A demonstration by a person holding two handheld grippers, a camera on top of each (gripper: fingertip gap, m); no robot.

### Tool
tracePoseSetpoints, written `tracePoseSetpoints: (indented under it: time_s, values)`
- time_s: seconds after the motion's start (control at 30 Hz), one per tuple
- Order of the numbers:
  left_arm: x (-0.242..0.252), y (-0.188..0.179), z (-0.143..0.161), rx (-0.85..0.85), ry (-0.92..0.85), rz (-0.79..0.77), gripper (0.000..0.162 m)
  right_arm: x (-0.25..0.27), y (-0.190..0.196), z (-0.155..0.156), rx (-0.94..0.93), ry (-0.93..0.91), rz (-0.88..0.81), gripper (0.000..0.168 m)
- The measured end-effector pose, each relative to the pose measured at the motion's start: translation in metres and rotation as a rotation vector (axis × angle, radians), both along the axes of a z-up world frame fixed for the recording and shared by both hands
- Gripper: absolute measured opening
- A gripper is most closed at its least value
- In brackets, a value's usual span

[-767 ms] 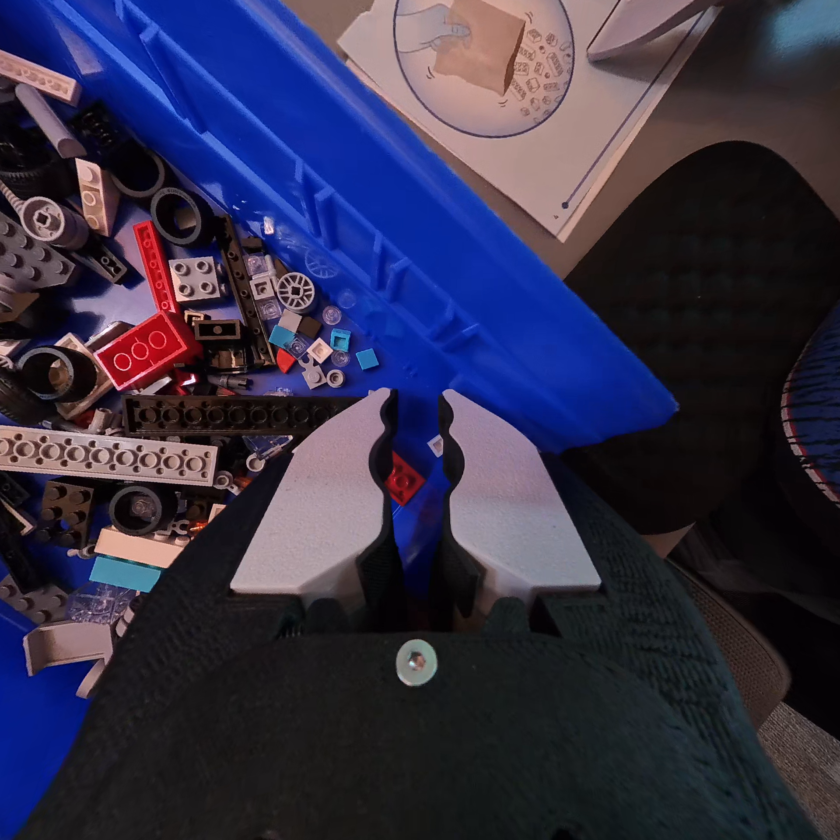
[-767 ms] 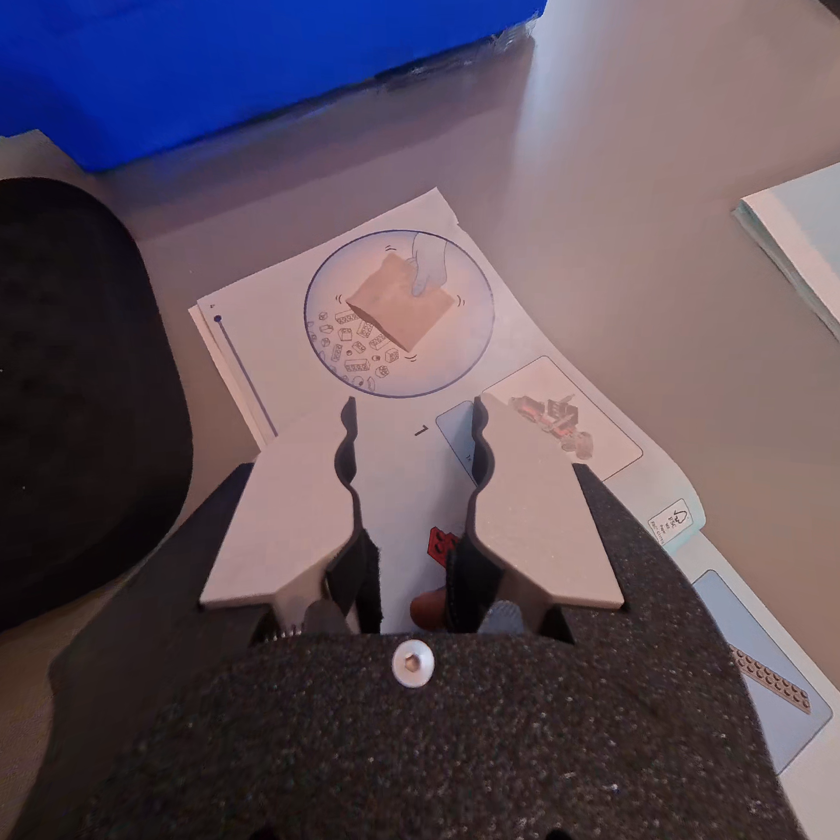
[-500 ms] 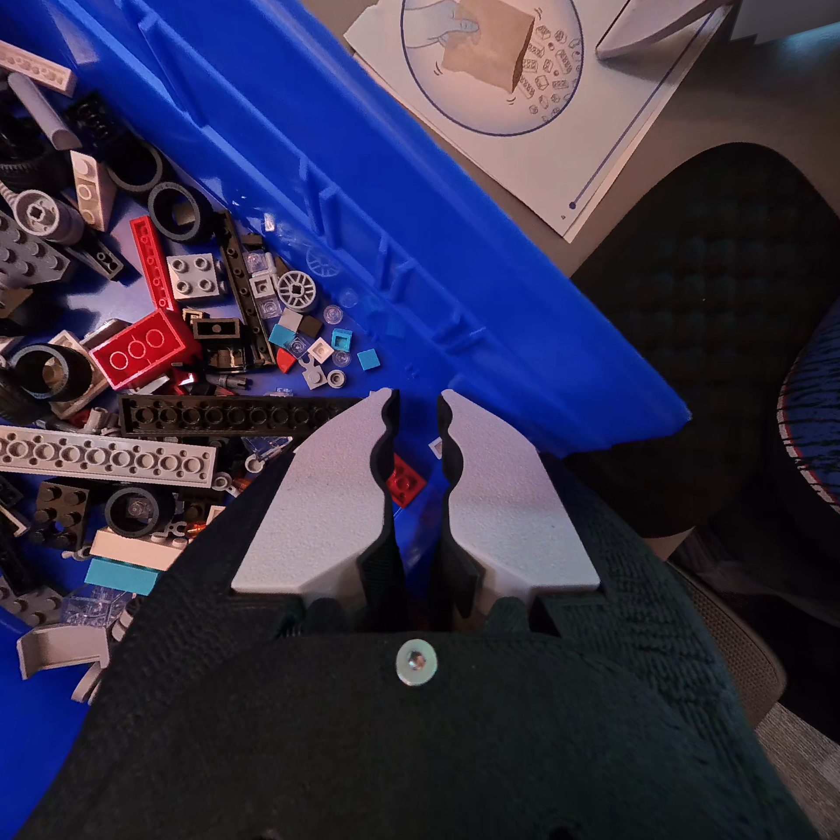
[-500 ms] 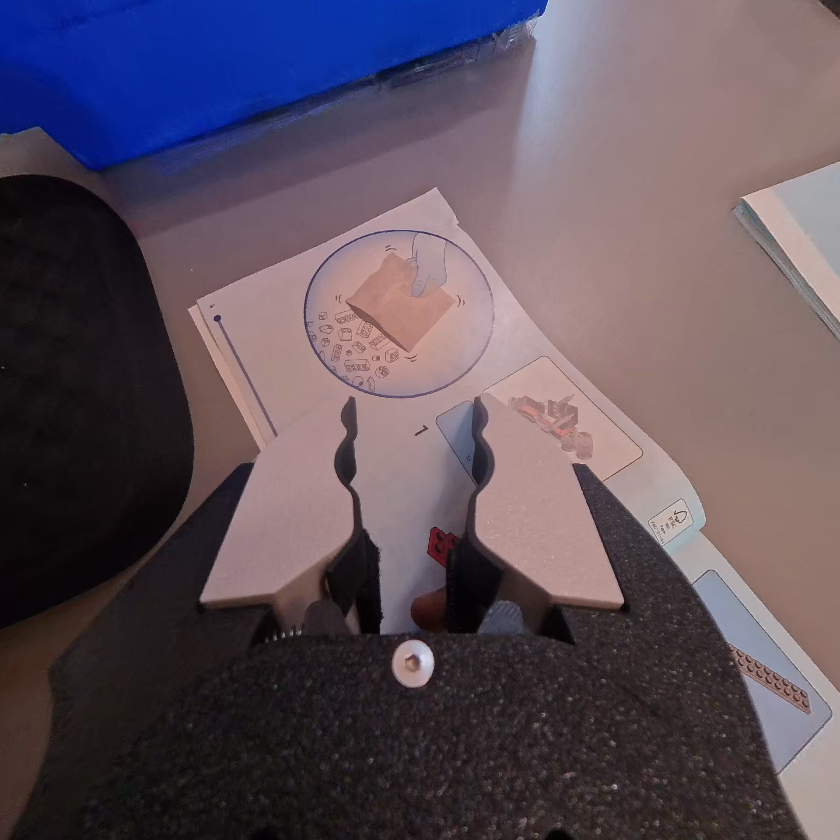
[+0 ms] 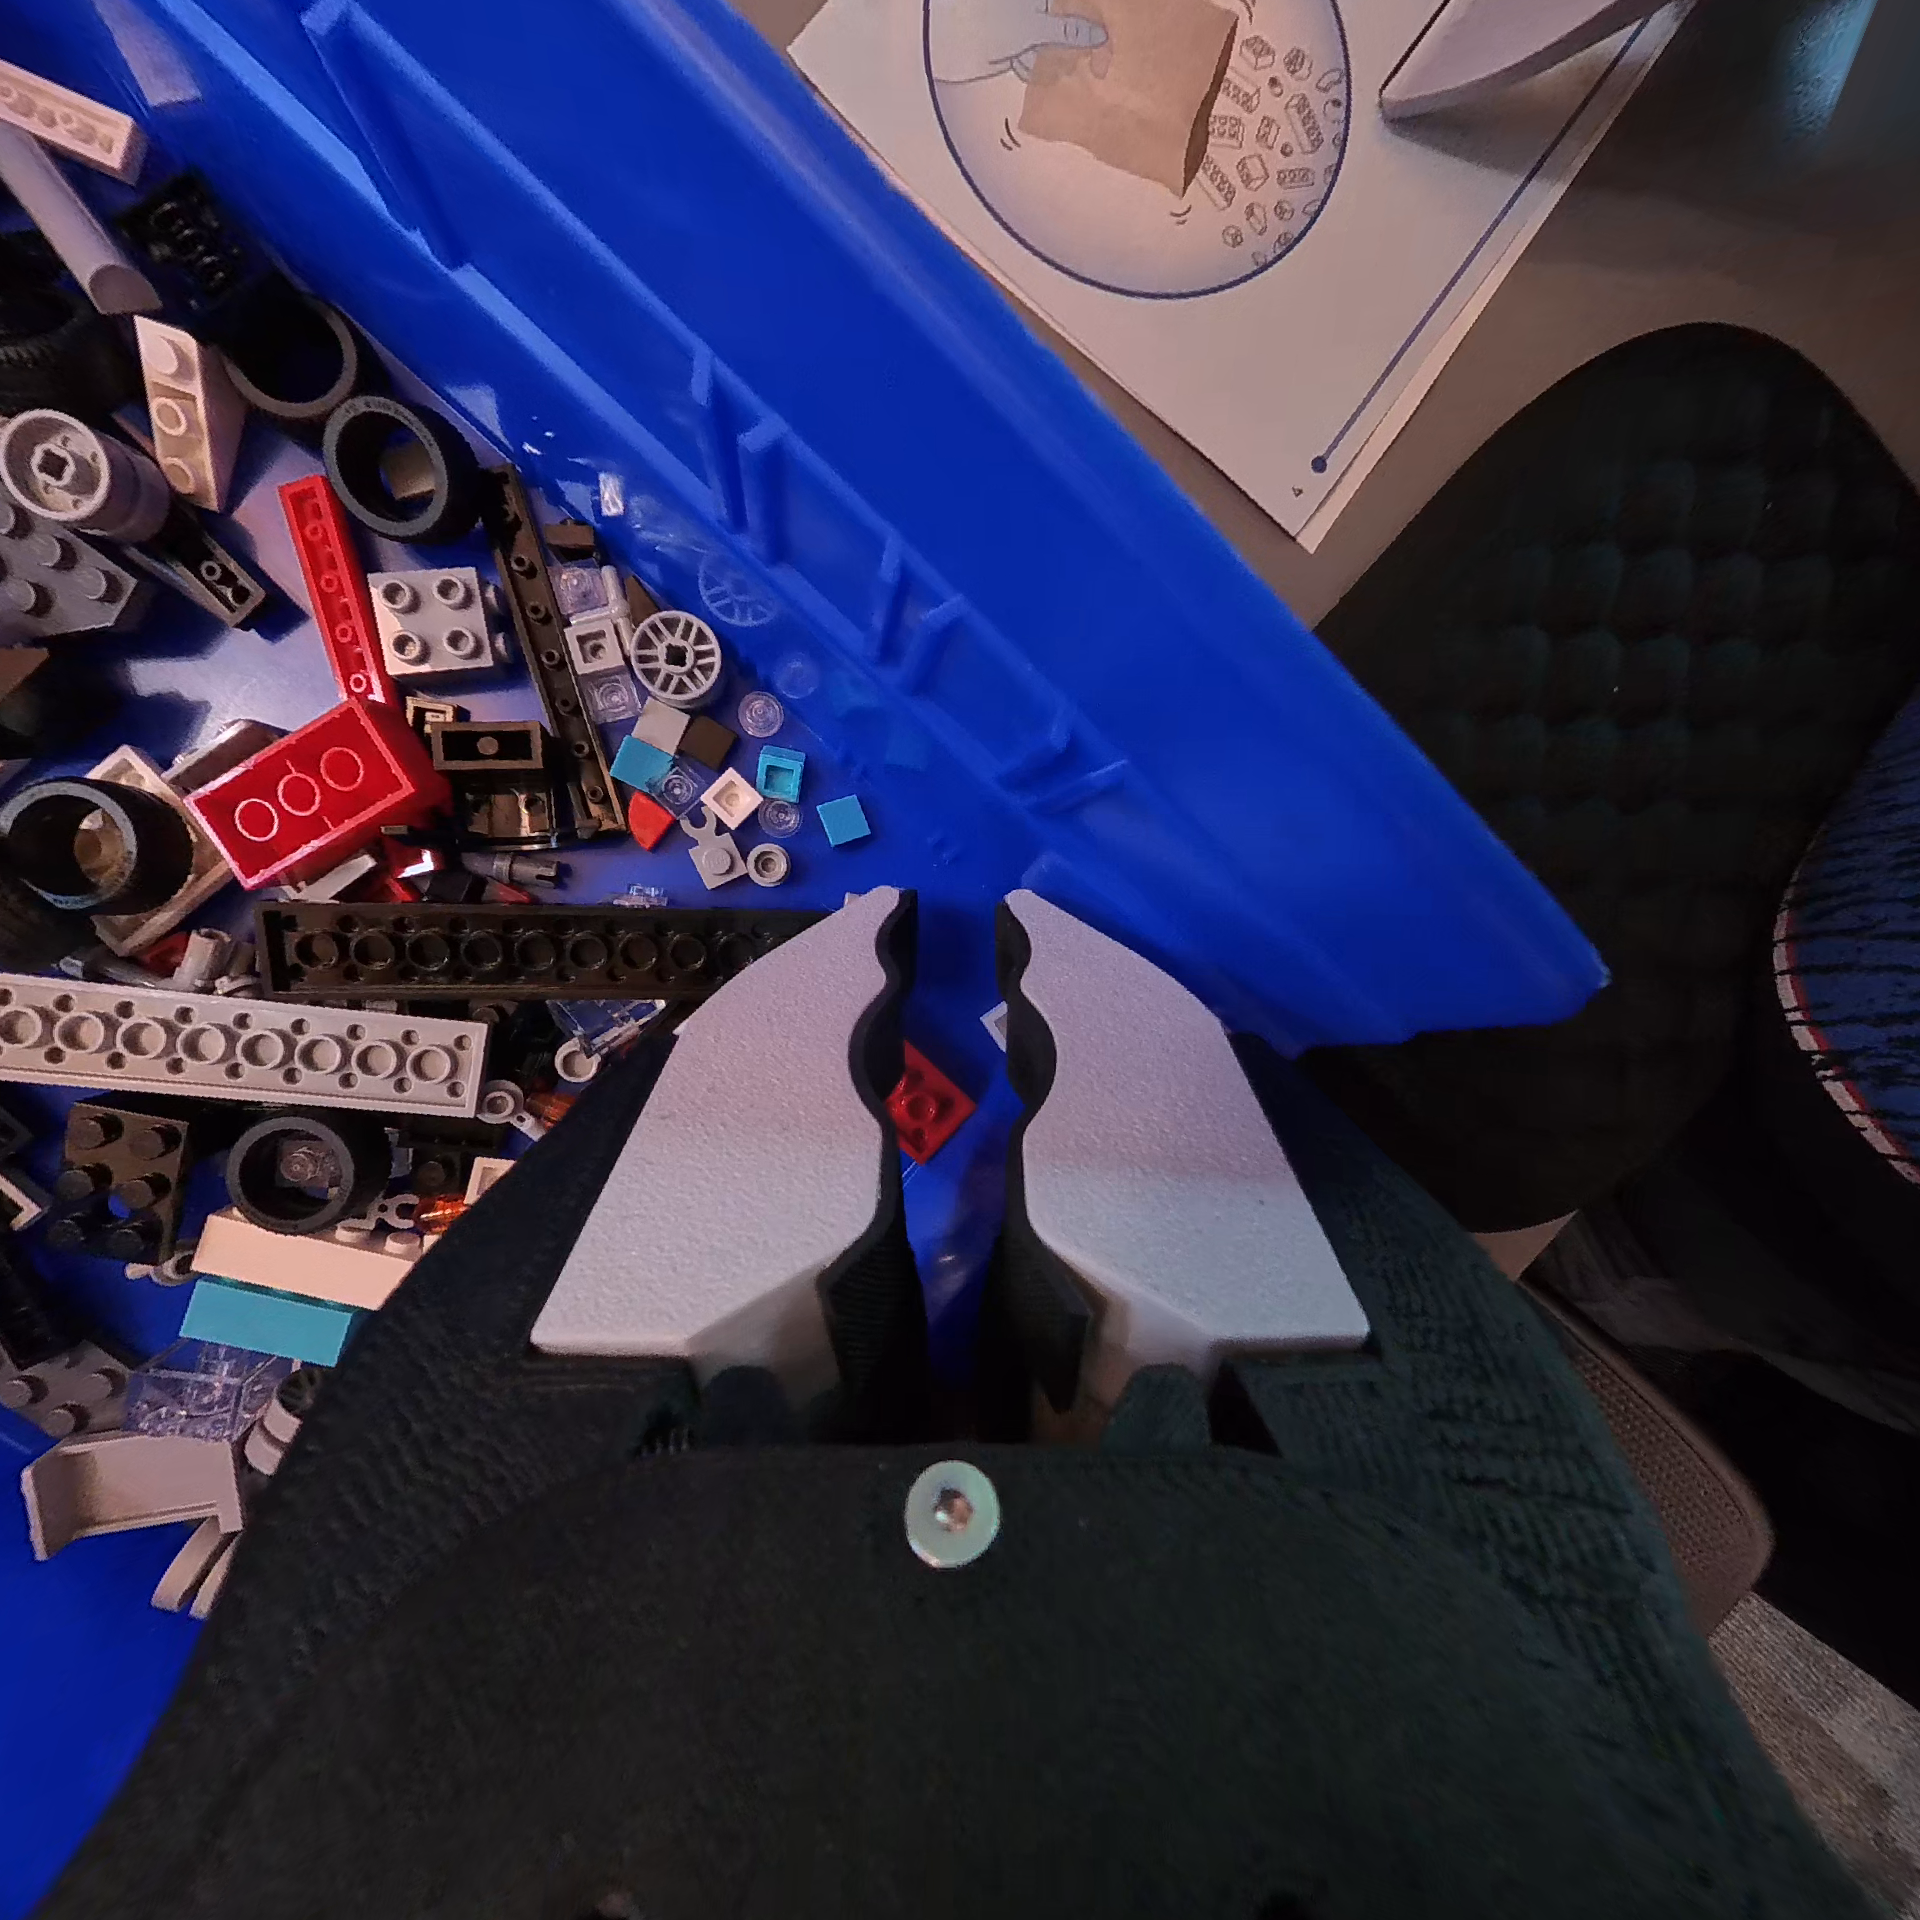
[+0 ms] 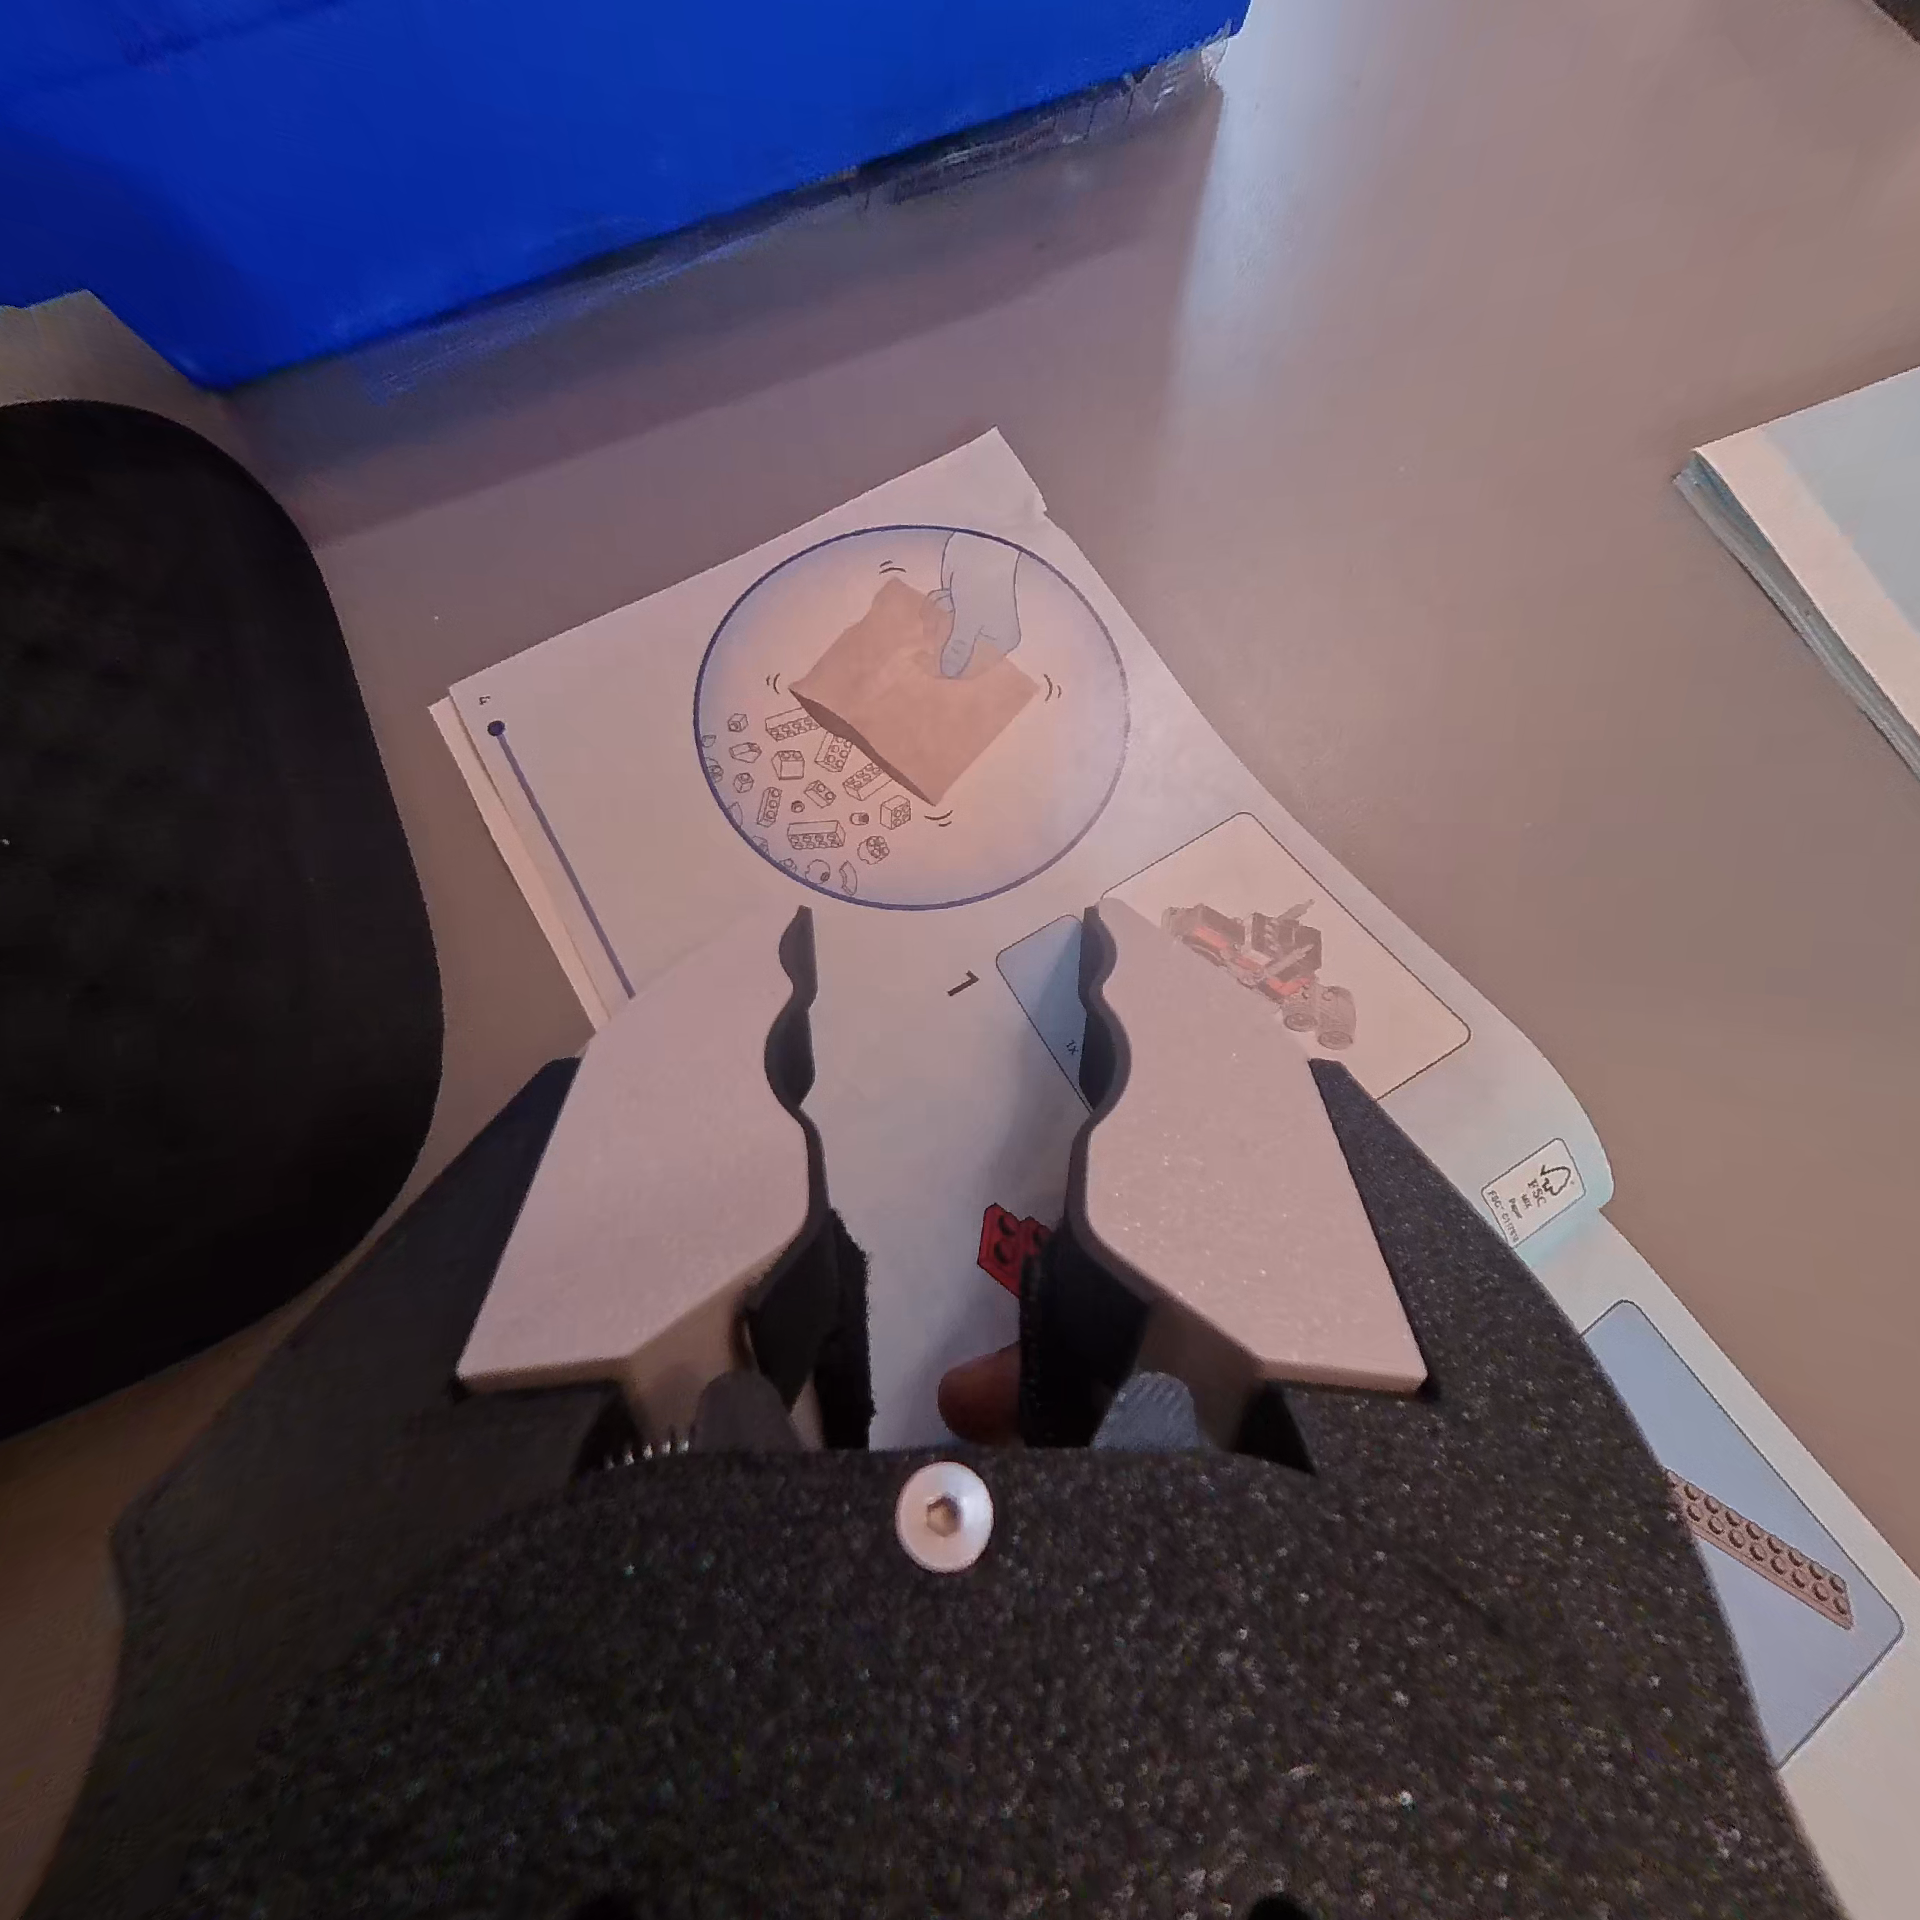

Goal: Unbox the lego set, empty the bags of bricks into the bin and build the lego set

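1. The left gripper hangs over the lower right part of the blue bin. Its jaws stand a narrow gap apart and hold nothing.
2. Through that gap, a small red plate lies on the bin floor, below the fingertips.
3. The bin wall runs diagonally from the upper left of the left wrist view to the right centre.
4. Loose bricks fill the left half of that view. A long black plate lies just left of the left finger, and a long grey plate lies below it.
5. A red brick, a grey wheel hub and black tyres lie farther up among the pile.
6. The instruction sheet lies on the table in the upper right, outside the bin.
7. The right gripper hangs over the same sheet at the centre of the right wrist view. Its jaws stand moderately apart with nothing between them.
8. A red printed brick shows on the page between the finger bases.
9. The bin spans the upper left of that view. A second booklet lies at the right edge, well apart from the sheet.
10. The grey table lies between them.
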State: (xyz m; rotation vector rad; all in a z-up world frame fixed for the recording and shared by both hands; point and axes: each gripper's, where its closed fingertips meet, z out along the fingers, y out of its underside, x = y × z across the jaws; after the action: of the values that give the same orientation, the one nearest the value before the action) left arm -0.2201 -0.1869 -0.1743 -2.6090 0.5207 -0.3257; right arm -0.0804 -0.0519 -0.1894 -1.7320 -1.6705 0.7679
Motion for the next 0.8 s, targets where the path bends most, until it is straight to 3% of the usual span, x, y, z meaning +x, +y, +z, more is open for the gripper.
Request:
tracePoseSetpoints:
  time_s: [0.27,0.37,0.47,0.53,0.6,0.67,0.73,0.8]
  values:
    - [0.000,0.000,-0.001,-0.018,0.000,0.016,0.017,-0.001,-0.001,-0.001,-0.011,-0.166,-0.037,0.050]
    - [-0.016,0.000,0.002,-0.058,0.065,0.142,0.020,-0.001,-0.001,-0.001,-0.015,-0.222,-0.046,0.050]
    - [-0.060,-0.001,0.031,0.005,0.319,0.379,0.032,0.000,-0.001,-0.002,-0.017,-0.261,-0.051,0.050]
    - [-0.055,0.008,0.070,0.148,0.316,0.443,0.040,0.000,-0.001,-0.002,-0.019,-0.286,-0.058,0.050]
    - [-0.017,0.022,0.105,0.270,0.163,0.389,0.040,0.000,-0.001,-0.002,-0.022,-0.310,-0.062,0.050]
    - [0.042,0.032,0.125,0.298,-0.030,0.224,0.039,0.001,-0.001,-0.002,-0.024,-0.338,-0.065,0.050]
    - [0.093,0.032,0.118,0.225,-0.119,0.051,0.039,0.001,-0.001,-0.002,-0.027,-0.351,-0.071,0.050]
    - [0.118,0.031,0.087,0.087,-0.084,-0.028,0.043,0.001,-0.001,-0.002,-0.027,-0.354,-0.075,0.050]
